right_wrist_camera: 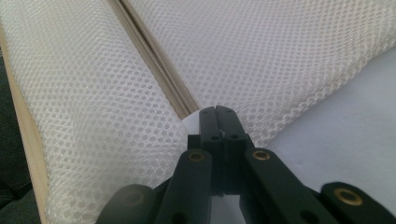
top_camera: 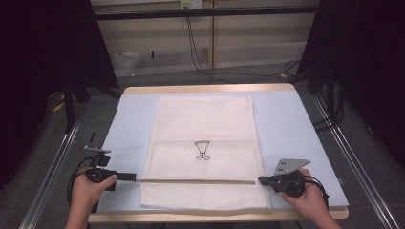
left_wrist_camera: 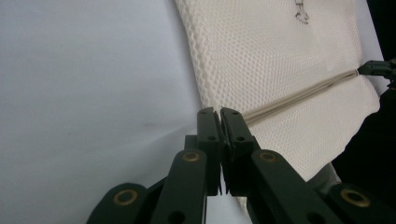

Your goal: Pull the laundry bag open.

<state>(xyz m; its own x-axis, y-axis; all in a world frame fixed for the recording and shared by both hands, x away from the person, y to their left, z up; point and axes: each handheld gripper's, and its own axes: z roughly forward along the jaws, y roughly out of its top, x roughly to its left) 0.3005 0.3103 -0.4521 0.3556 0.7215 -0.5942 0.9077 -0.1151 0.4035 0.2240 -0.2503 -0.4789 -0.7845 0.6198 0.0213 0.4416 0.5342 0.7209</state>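
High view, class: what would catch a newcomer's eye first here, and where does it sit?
A cream mesh bag lies flat mid-table on a pale blue mat, a small black goblet-like drawing at its centre. A zipper line crosses its near end, pinched at either end by the left gripper and the right gripper, both shut.

Evenly lit from above across the table [top_camera: 286,124]; dark at both sides of the high view. Soft, slightly grainy throughout. Blurred on the near black metal in both gripper views.
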